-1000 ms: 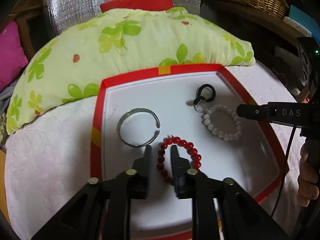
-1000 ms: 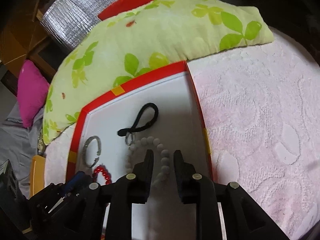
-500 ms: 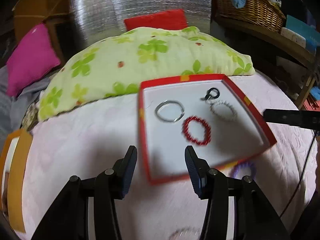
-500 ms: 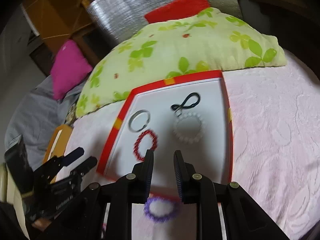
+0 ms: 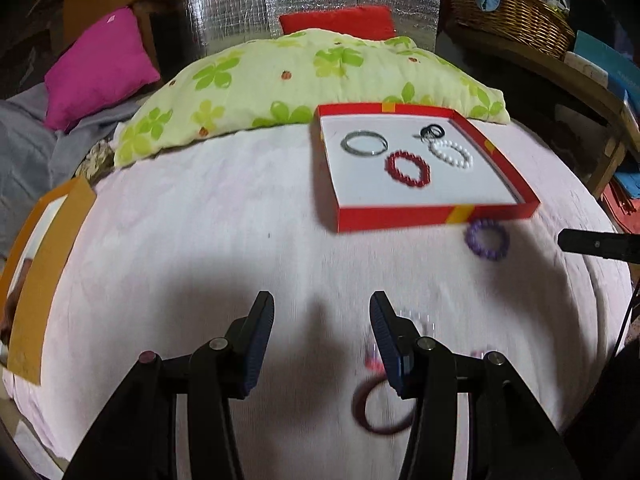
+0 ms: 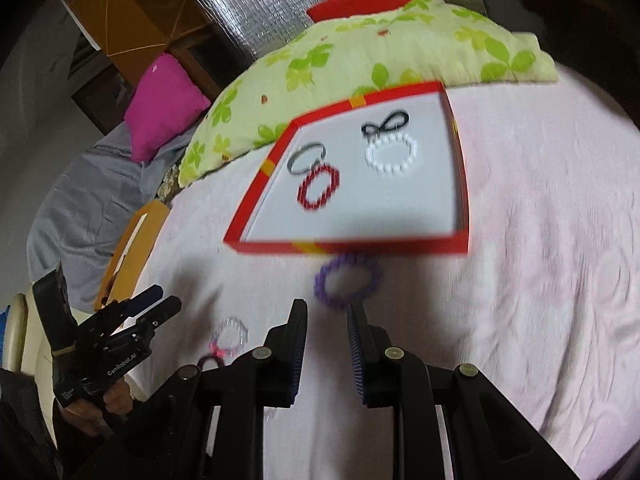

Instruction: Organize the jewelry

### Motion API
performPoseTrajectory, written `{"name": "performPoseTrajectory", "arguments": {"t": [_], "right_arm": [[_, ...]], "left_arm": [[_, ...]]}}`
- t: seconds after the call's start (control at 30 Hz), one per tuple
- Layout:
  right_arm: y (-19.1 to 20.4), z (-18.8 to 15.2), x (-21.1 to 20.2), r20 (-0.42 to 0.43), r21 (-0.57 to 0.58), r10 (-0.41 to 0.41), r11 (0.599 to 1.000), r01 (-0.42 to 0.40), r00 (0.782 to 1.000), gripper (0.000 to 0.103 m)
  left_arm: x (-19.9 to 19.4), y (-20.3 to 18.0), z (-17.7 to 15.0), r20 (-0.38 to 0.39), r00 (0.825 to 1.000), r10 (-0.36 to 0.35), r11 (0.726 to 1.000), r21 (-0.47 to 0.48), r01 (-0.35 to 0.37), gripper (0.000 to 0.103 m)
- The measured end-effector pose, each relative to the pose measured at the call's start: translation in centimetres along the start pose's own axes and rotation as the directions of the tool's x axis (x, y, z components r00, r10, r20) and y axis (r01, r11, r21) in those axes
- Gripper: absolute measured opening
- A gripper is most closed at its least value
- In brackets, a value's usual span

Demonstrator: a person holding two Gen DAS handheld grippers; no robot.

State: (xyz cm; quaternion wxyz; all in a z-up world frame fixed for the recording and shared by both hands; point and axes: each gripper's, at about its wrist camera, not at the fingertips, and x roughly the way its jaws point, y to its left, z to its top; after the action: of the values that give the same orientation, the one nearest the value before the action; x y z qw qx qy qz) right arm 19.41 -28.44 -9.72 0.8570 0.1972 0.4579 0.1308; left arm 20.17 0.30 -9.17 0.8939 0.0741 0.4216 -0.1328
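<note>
1. A red tray (image 5: 436,216) with a white floor is seen on the pale pink bedspread (image 5: 200,240), just in front of a green flowered pillow (image 5: 280,92).
2. Four pieces are laid inside the tray: a silver bangle (image 5: 364,143), a red bead bracelet (image 5: 409,167), a white bead bracelet (image 5: 451,153) and a black loop (image 5: 431,132) at the far side, touching the white one.
3. A purple bracelet (image 5: 487,239) is found on the bedspread, outside the tray and just beside its near wall.
4. A dark red hair band (image 5: 380,410) is lying on the bedspread close to the left gripper (image 5: 322,316), partly hidden behind its right finger; a small clear bracelet with a pink bow (image 6: 230,338) is seen near it, but it is blurred.
5. The jaws of the left gripper are held wide apart, and nothing is between them; only the bedspread is seen in the gap.
6. The jaws of the right gripper (image 6: 327,312) are kept close together with a narrow gap, and nothing is clamped. The purple bracelet is just beyond its tips.
7. A pink cushion (image 5: 96,68) and a wicker basket (image 5: 516,16) are seen far behind.
8. The left gripper is also shown in the right wrist view, held by a hand (image 6: 102,404) at the lower left.
</note>
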Motion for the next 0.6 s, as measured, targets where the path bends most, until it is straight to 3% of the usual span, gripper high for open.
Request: {"name": "performPoseTrajectory", "arguments": {"t": [0.27,0.6], "right_arm": [[0.8,-2.9,1.1,-0.057,-0.006,0.003,1.0,-0.004,0.998,0.023],[2.7,-4.0,3.2,-0.124,-0.063,0.009,0.998,-0.017,0.992,0.023]], "left_arm": [[0.5,1.1,-1.5,-0.031,0.999,0.012,0.999,-0.033,-0.013,0.051],[2.3,0.9,-1.3,-0.073,0.997,0.004,1.0,-0.027,-0.006,0.051]]}}
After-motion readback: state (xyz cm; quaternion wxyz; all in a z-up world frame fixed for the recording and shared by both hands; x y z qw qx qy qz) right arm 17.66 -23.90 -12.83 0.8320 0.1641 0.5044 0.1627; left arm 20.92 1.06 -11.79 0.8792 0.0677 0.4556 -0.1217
